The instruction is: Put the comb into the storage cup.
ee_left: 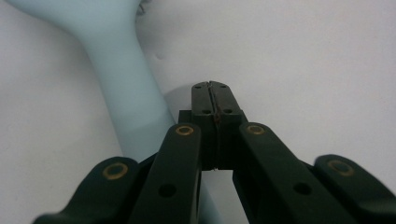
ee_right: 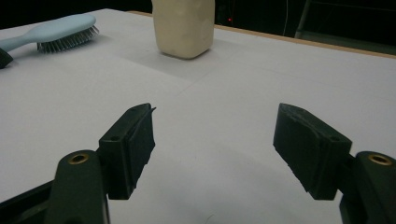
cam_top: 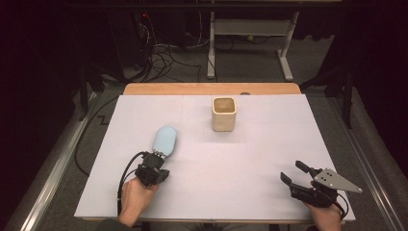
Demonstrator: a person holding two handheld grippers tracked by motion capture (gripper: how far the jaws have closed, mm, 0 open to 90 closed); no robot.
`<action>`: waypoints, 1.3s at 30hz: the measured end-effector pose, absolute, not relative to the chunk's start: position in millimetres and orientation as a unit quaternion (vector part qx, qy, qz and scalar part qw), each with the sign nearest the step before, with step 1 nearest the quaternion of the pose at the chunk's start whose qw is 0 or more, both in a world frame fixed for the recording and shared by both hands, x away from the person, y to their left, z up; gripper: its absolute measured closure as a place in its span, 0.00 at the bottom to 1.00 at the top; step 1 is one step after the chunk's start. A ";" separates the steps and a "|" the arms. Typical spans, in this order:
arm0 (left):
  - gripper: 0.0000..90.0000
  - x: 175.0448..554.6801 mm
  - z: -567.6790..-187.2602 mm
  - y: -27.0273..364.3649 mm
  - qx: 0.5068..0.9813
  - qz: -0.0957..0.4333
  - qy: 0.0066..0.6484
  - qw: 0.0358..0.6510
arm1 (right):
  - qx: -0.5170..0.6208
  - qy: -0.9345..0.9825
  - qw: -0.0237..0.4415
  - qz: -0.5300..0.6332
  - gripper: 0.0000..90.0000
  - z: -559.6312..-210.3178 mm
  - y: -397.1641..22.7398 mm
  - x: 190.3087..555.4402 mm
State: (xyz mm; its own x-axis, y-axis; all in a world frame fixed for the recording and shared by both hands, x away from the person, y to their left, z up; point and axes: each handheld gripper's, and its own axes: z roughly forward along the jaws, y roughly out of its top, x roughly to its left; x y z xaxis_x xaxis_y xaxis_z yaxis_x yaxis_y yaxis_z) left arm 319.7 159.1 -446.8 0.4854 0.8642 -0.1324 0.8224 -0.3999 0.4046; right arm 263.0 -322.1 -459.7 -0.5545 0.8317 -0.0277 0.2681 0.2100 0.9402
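Note:
A pale blue hairbrush (cam_top: 166, 139) lies bristles down on the white table at the left, its handle pointing toward the person. My left gripper (cam_top: 154, 163) sits at the handle end with its jaws pressed together and nothing between them. In the left gripper view the brush handle (ee_left: 122, 79) runs beside and under the shut left gripper (ee_left: 215, 93), to its left, outside the jaws. My right gripper (cam_top: 292, 172) rests near the front right edge, open and holding nothing. Seen from the right gripper (ee_right: 215, 126), the hairbrush (ee_right: 60, 30) lies far to the left.
A cream square cup (cam_top: 224, 114) stands upright near the back middle of the white table cover (cam_top: 269, 144); the cup (ee_right: 184, 25) is also straight ahead of the right gripper. A wooden table edge (cam_top: 211, 88) runs along the back. Cables and a desk frame lie on the floor beyond.

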 end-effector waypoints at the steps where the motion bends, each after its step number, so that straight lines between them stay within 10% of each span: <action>1: 1.00 319.6 -446.8 160.6 0.835 0.049 0.506 0.212 | 0.380 0.725 0.281 0.501 0.33 -459.6 -322.2 262.9; 26: 0.99 324.2 -439.2 182.7 0.819 0.061 0.523 0.227 | 0.381 0.725 0.283 0.500 0.33 -459.7 -321.8 263.5; 39: 0.71 325.8 -415.6 191.0 0.808 0.087 0.526 0.250 | 0.380 0.725 0.283 0.500 0.33 -459.7 -321.7 263.2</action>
